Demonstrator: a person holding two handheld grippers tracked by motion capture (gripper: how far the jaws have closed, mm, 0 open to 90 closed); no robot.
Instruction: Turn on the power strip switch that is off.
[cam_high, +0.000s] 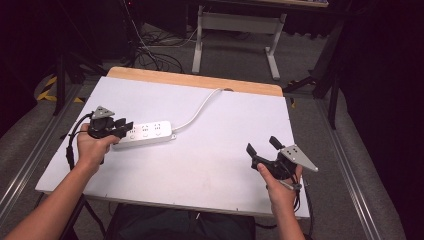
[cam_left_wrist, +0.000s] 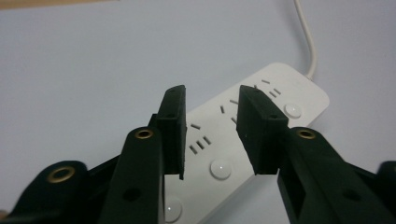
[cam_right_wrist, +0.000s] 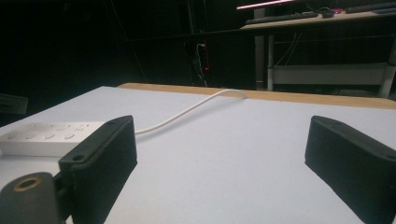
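- Strip, white, lies on surface left of centre; cord runs to far edge.
- Left hand-held gripper at strip's near-left end, jaws partly apart above its top face, pads not pressing it.
- Right hand-held gripper well apart at right, jaws wide, nothing between.

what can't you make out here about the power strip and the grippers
- Power strip, high view: its left end is hidden under the left gripper.
- Same strip, left gripper view: near end cut off by the bottom edge and the jaws.
- Cord: its plug end drops behind the table edge.
- Socket markings: too small to read.
- Right gripper: open over bare table.
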